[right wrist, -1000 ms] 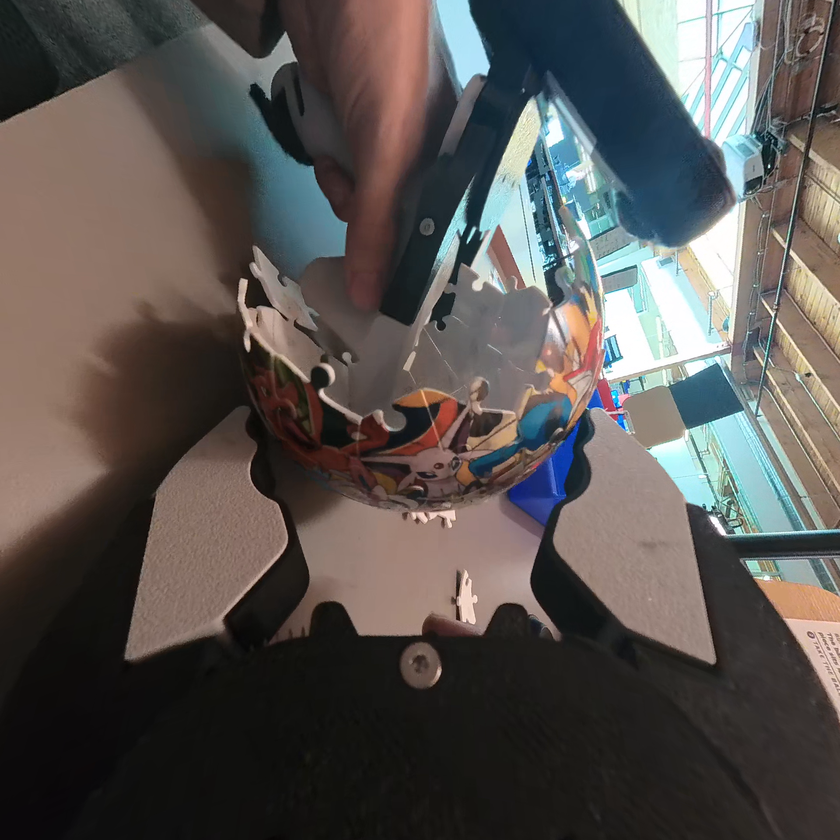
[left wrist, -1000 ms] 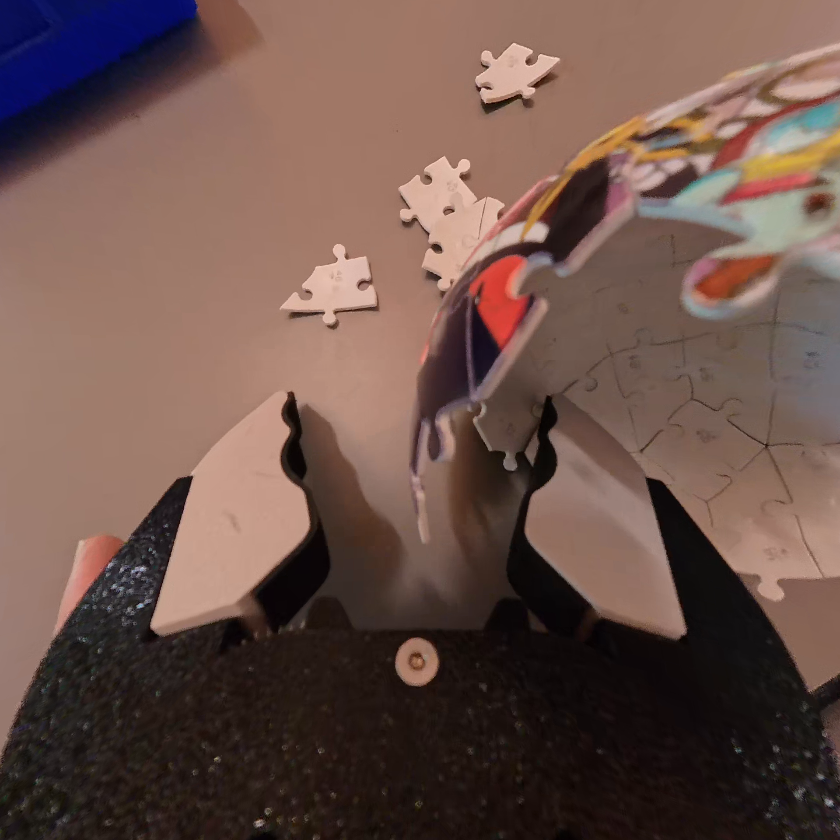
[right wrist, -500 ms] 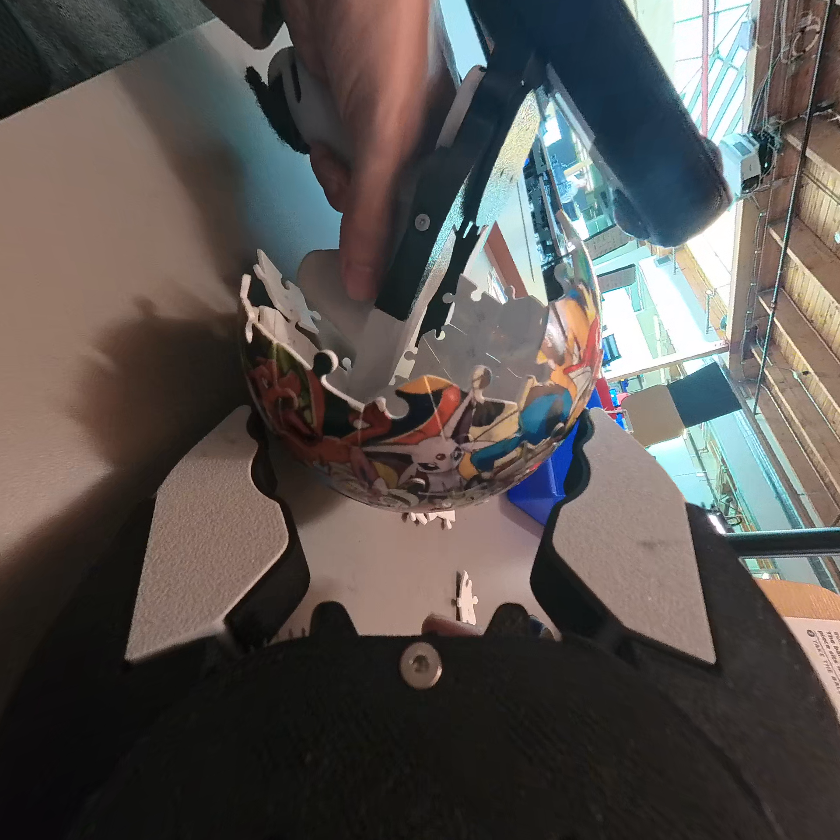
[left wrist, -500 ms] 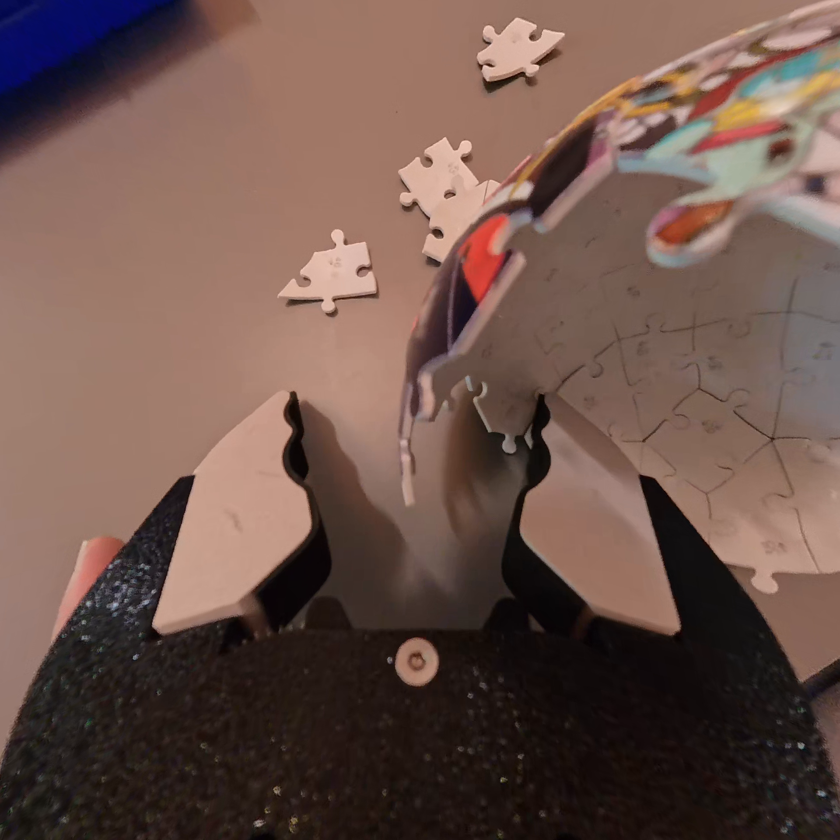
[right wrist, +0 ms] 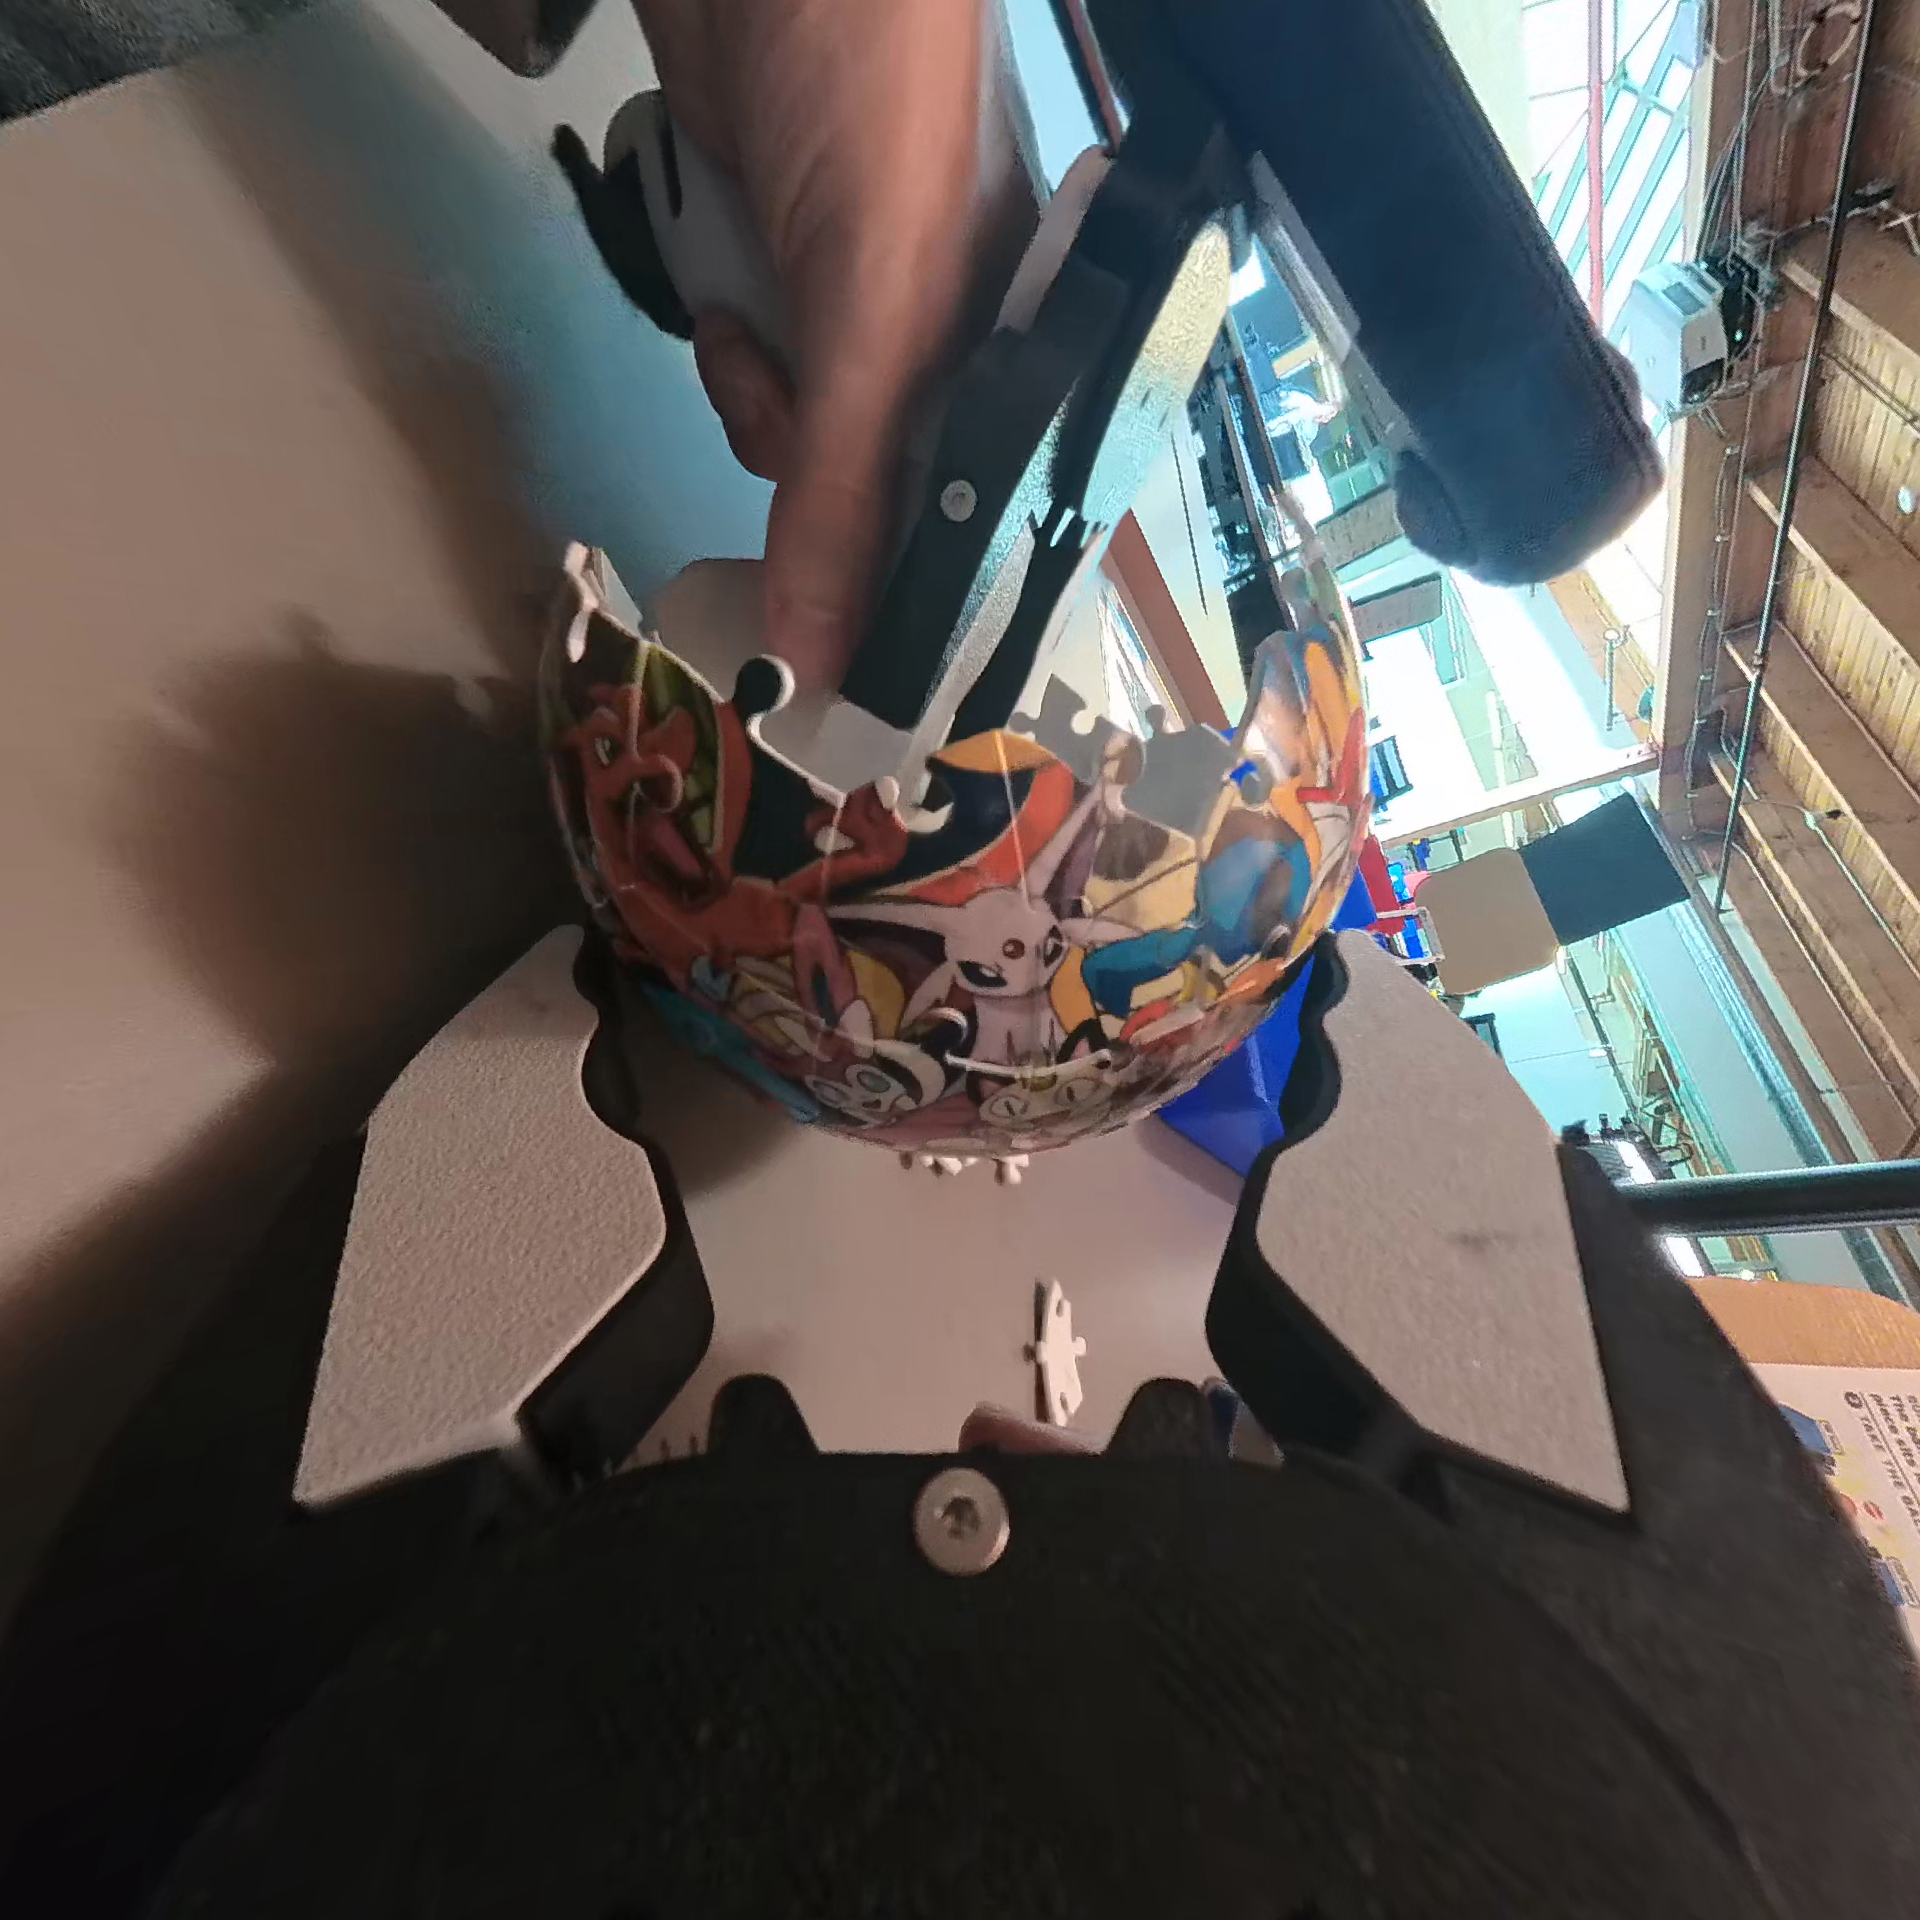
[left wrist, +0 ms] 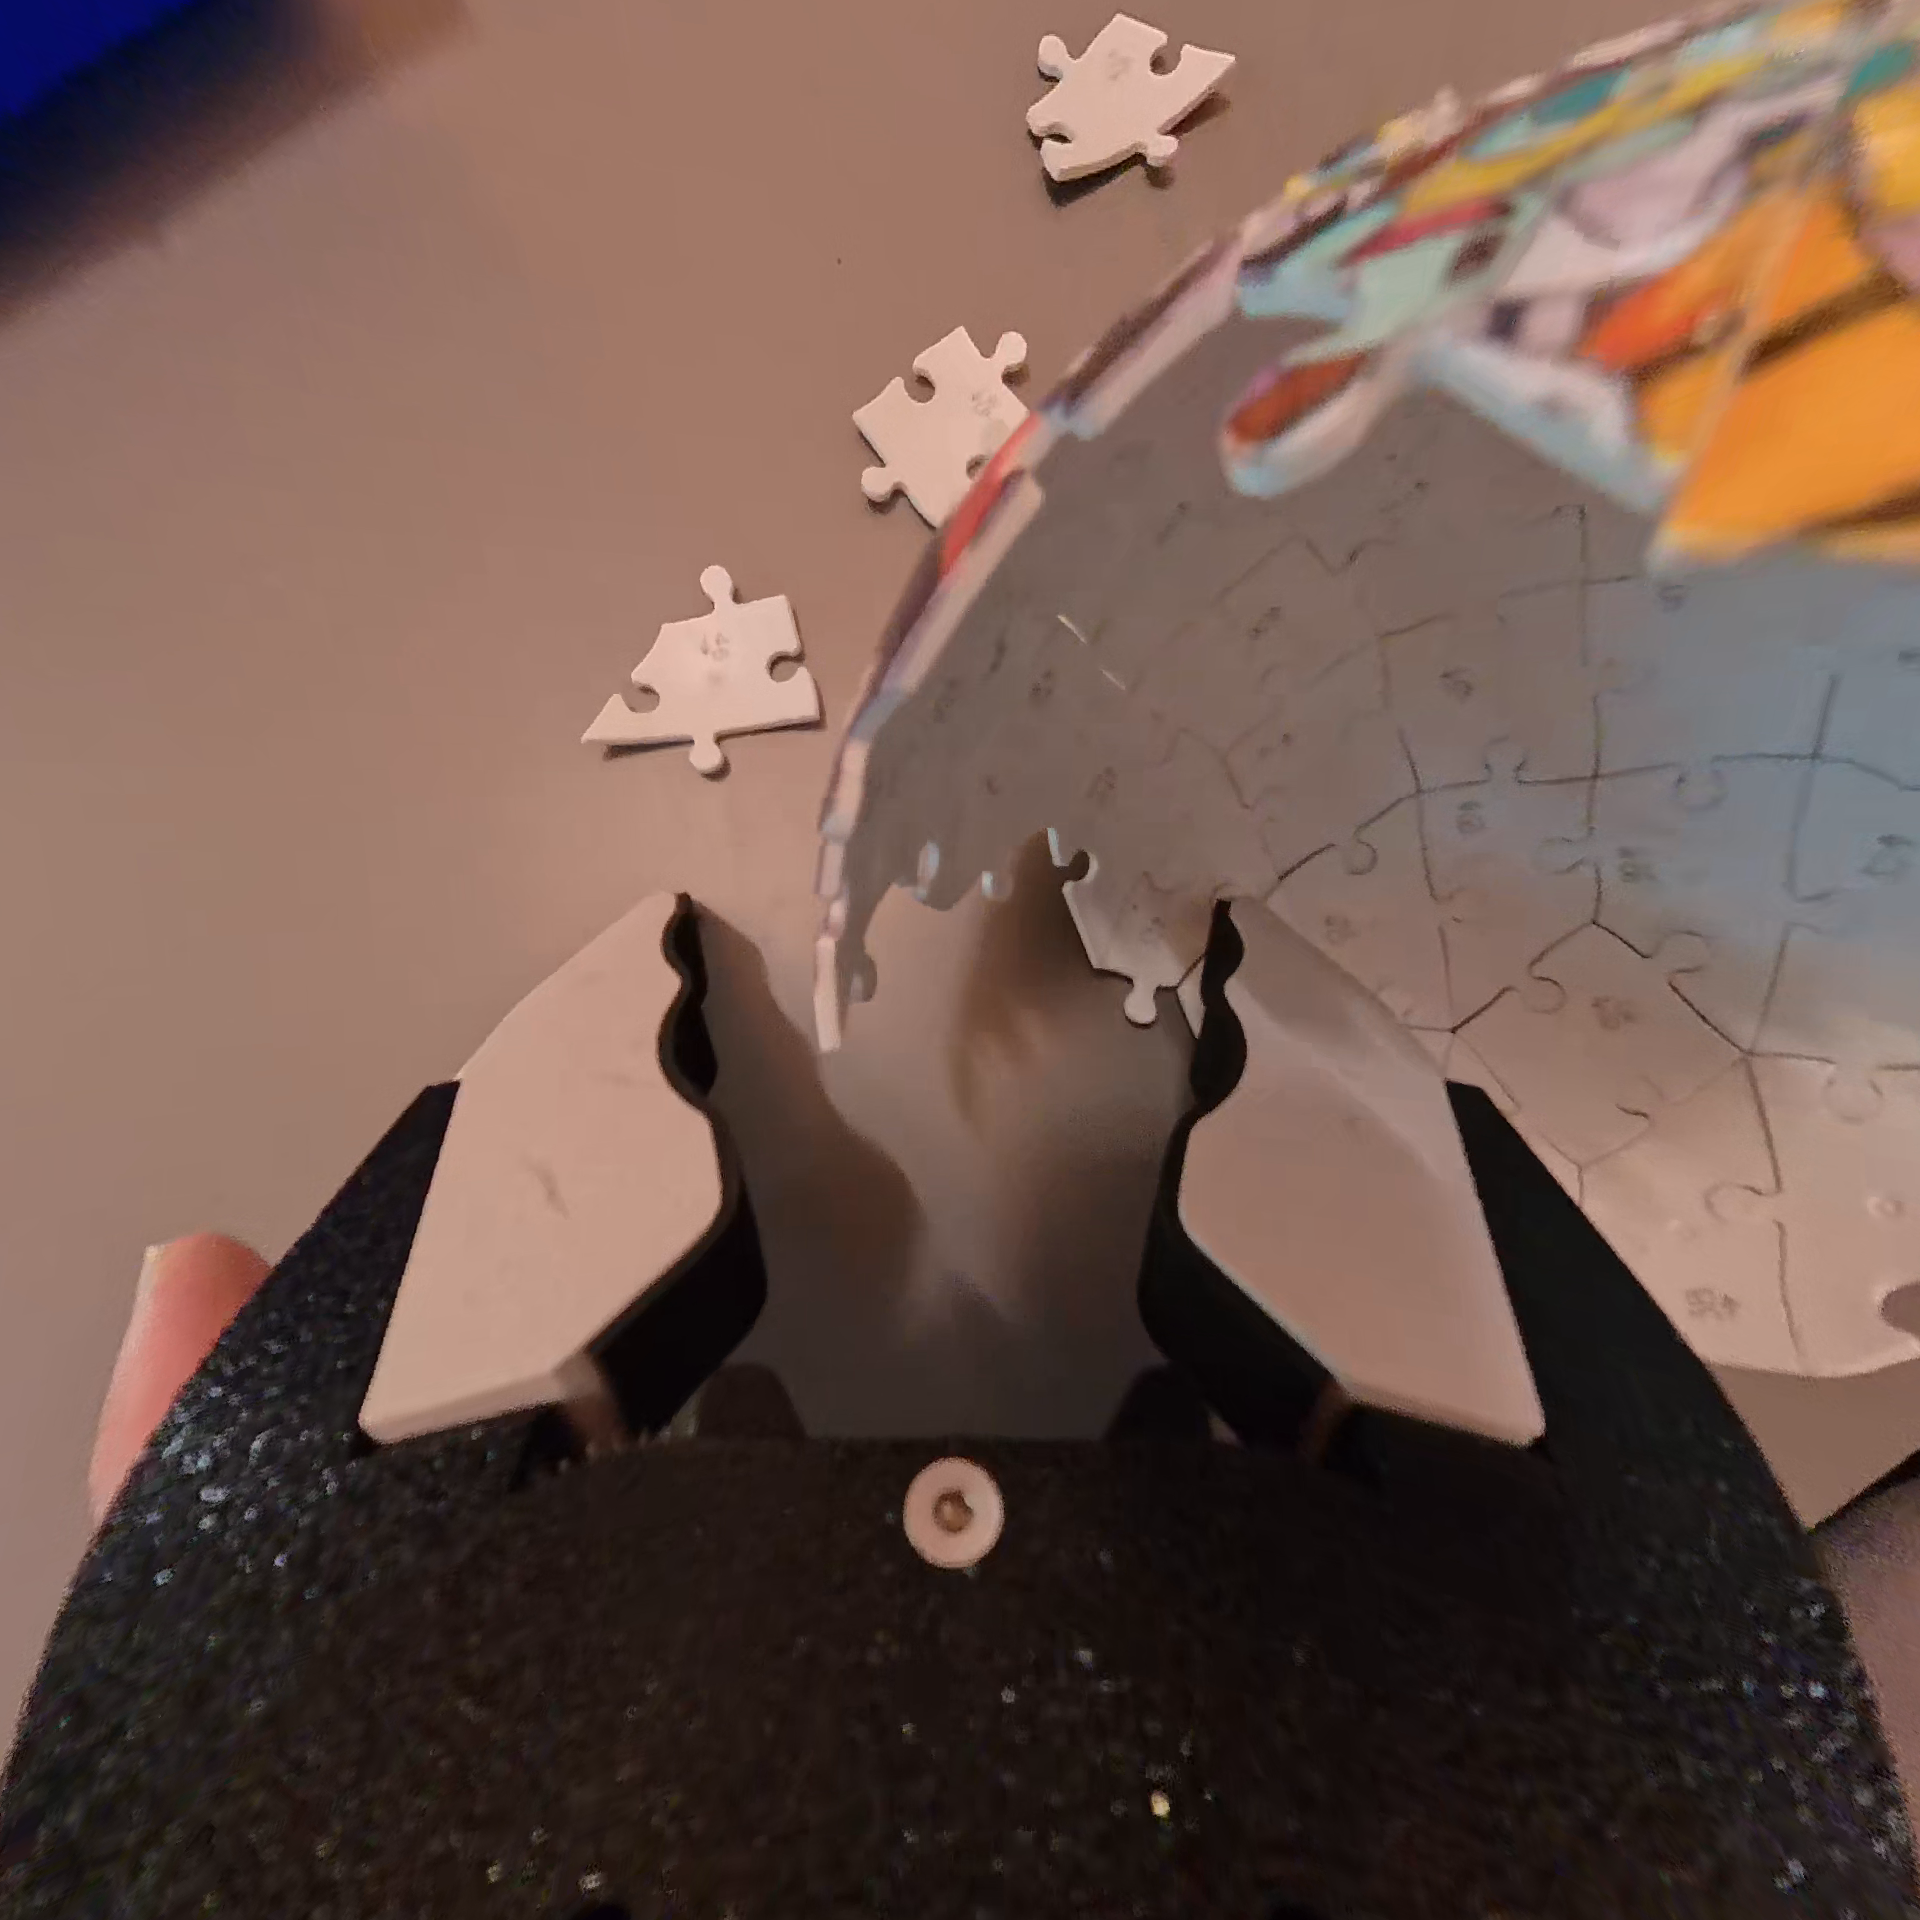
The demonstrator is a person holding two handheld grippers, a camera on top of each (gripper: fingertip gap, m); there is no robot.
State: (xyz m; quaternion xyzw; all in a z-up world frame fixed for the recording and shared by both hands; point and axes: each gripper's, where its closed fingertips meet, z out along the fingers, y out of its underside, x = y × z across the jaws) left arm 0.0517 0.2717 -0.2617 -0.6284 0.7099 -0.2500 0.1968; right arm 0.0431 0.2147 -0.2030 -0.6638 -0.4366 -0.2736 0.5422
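Note:
A half-built puzzle ball (right wrist: 935,935), colourful outside and white inside (left wrist: 1455,779), sits between my right gripper's fingers, which touch both its sides. My right gripper (right wrist: 956,940) is shut on it and holds it by the table (right wrist: 260,520). My left gripper (left wrist: 948,914) is open. The ball's jagged rim (left wrist: 831,977) hangs between its jaws, with the right finger (left wrist: 1340,1143) inside the shell and the left finger (left wrist: 582,1122) outside. In the right wrist view a hand (right wrist: 852,312) brings the left gripper (right wrist: 935,644) down onto the rim.
Loose white puzzle pieces lie face down on the brown table (left wrist: 312,623): one (left wrist: 712,675) near the left finger, one (left wrist: 945,436) by the ball, one (left wrist: 1127,94) farther off. Another piece (right wrist: 1058,1361) lies below the ball. A blue bin (right wrist: 1216,1101) stands behind it.
The ball has turned in the grip: more of its white inside faces the left view and more of its printed outside faces the right view. Both grippers keep their openings.

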